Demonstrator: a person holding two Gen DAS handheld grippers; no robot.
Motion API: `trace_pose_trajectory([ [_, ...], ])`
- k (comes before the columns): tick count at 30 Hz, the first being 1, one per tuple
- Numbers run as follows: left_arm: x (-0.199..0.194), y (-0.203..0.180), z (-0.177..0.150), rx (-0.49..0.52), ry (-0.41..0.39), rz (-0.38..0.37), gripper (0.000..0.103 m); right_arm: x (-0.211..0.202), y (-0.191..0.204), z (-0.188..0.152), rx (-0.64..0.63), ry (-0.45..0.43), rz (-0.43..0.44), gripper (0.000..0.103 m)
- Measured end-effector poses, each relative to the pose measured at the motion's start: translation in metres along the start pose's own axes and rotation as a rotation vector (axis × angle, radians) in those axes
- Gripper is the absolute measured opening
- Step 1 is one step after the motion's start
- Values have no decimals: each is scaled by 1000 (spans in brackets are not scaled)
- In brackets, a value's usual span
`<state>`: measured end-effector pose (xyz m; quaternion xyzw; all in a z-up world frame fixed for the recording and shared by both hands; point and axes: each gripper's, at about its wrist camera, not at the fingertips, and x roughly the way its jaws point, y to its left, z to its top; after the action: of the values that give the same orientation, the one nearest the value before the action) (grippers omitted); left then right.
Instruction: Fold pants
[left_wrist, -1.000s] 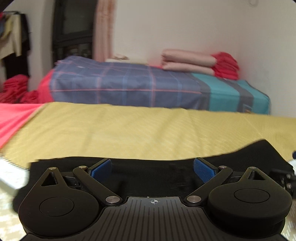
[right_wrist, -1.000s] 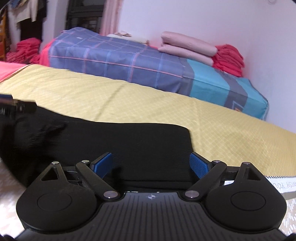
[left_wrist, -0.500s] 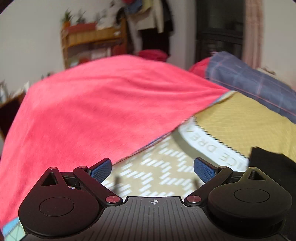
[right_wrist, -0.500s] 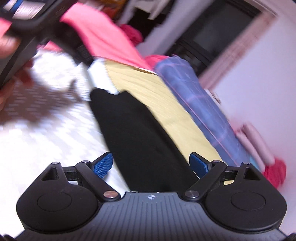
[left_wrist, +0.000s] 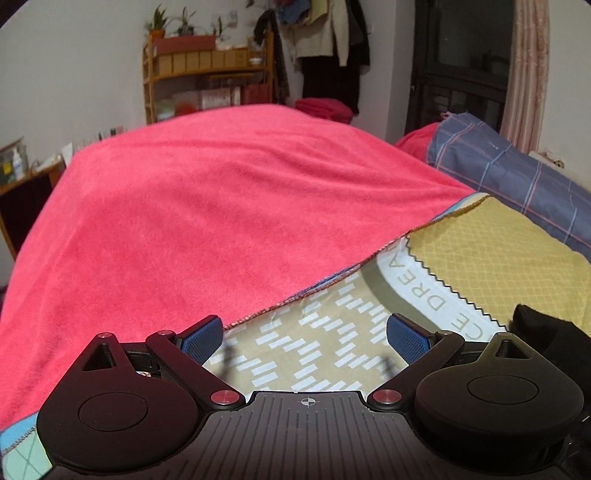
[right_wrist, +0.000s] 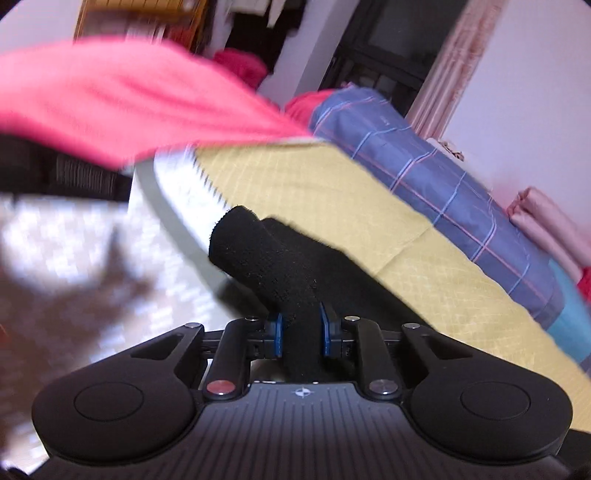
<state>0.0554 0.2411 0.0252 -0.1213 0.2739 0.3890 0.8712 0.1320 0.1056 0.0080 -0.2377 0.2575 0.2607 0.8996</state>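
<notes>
Blanket (left_wrist: 192, 221), red, fills the left of my left wrist view, draped over the near bed. Below its stitched edge I see the patterned sheet (left_wrist: 314, 350), then a white band with letters, then the yellow cover (left_wrist: 498, 266) to the right. My left tool (left_wrist: 304, 338) stands spread wide, its blue pads apart, with only the sheet between them. At the far right edge of that view a corner of the black pants (left_wrist: 546, 332) lies on the yellow cover, just beside the tool's right finger but not between the pads. Behind, a wooden shelf (left_wrist: 207, 70) stands against the wall, and a blue plaid bed (left_wrist: 517, 177) runs off to the right.

In my right wrist view, blurred on the left, the red blanket sits at upper left and the yellow cover crosses the middle. The pants (right_wrist: 266, 254) lie bunched at the cover's edge, a fold rising toward the camera. My right tool (right_wrist: 299, 332) is closing, both pads pressing that fold of the pants.
</notes>
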Motion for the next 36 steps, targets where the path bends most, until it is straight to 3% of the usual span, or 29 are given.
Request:
trace_pose_trajectory([
  [3,-17,-25,-1,83,-22,-83,103,-29,-50,6,109,-49,35,20],
  [7,-48,-77,-5,218,-42,-219,103,-83,-146,-6,327,-114,41,18],
  [11,-75,-125,-7,273,-40,-376,103,-142,-247,-75,608,-166,-10,18],
  [14,-85,-170,-18,322,5,-479,103,-143,-293,-150,738,-61,-146,19],
  [16,-88,-202,-30,380,52,-539,103,-128,-310,-194,791,99,-196,30],
  [18,-88,-230,-44,443,109,-577,103,-138,-321,-219,885,39,-137,42],
  [19,-87,-241,-51,470,131,-591,103,-147,-324,-221,905,11,-146,61],
  [21,-87,-253,-62,509,157,-591,103,-162,-329,-217,874,-43,-248,89],
  [24,-87,-252,-63,514,131,-584,103,-172,-345,-215,855,-69,-330,89],
  [27,-83,-252,-60,488,163,-615,103,-154,-361,-229,939,-48,-213,91],
  [29,-77,-252,-59,482,187,-639,103,-125,-362,-243,972,76,-198,85],
  [30,-75,-251,-57,478,212,-668,103,-121,-366,-251,1003,102,-188,85],
  [33,-71,-232,-46,425,270,-769,103,-143,-376,-262,1110,6,-171,75],
  [36,-69,-217,-35,339,305,-875,103,-151,-375,-252,1078,14,-216,79],
])
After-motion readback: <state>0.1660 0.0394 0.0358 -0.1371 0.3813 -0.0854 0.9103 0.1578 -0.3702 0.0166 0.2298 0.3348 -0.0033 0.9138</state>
